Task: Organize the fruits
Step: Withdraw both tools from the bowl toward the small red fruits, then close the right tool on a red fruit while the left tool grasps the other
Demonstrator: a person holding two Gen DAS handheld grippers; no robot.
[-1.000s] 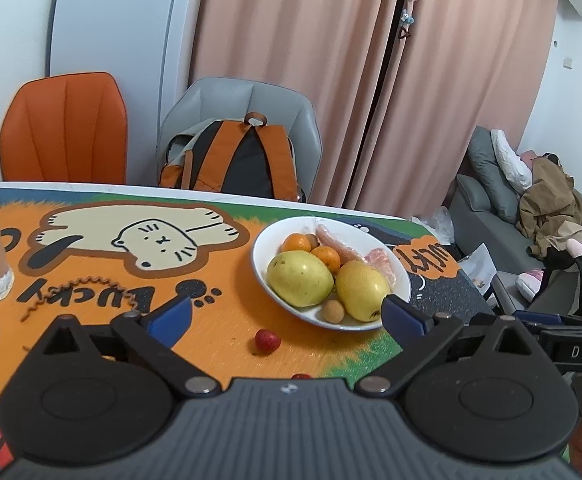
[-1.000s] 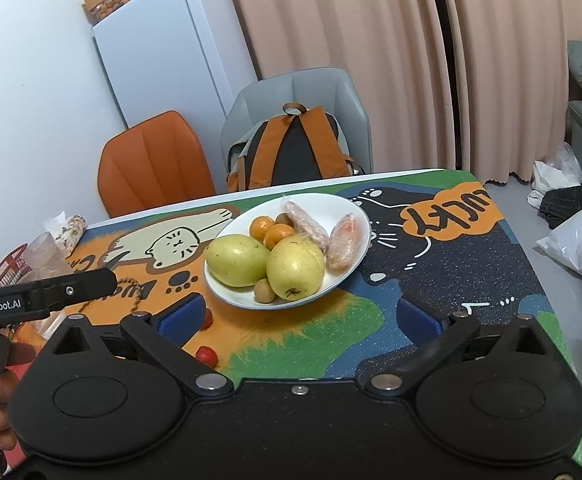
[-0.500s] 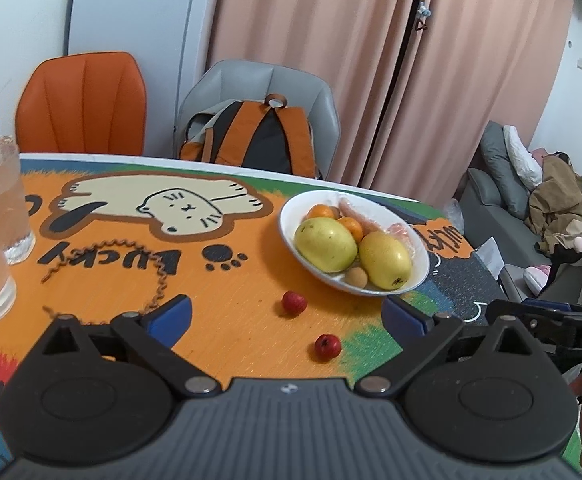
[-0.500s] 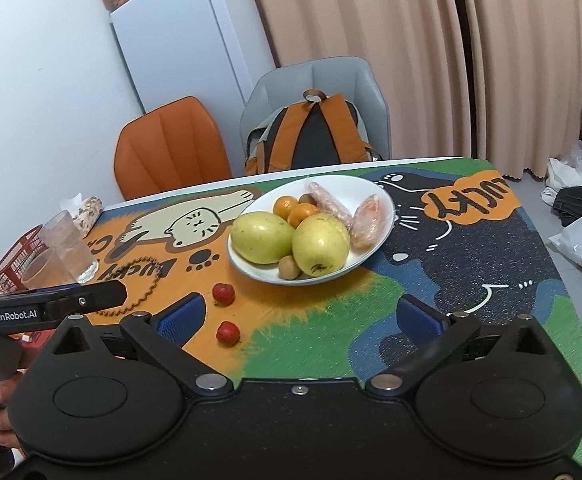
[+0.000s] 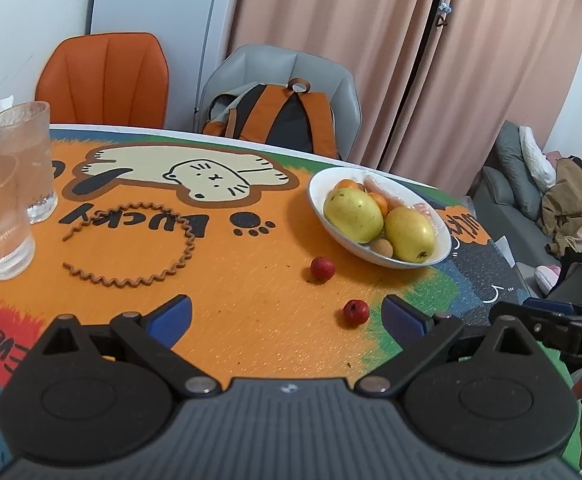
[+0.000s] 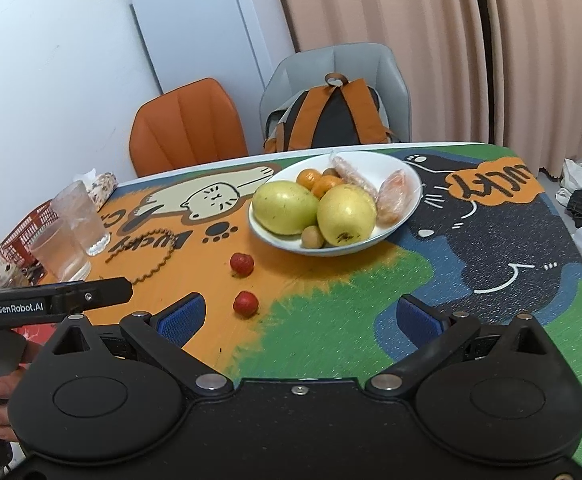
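Glasses [image 5: 15, 184] stand at the tabletop's [image 5: 231, 300] left. Left claw [image 5: 287, 318] and right claw [image 6: 307, 320] are both spread, empty. Two red fruits [image 5: 323, 269] [image 5: 355, 312] lie loose near the white bowl [image 5: 443, 254] holding pears [image 5: 353, 214] and oranges [image 6: 315, 182].

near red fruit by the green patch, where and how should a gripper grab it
Grip the near red fruit across its round middle, coming down from above and the near edge, probably with the left gripper, whose open jaws already face it. It is small, roundish, and lies alone on the table mat, apart from the other red fruit and the white bowl, so either side is free.
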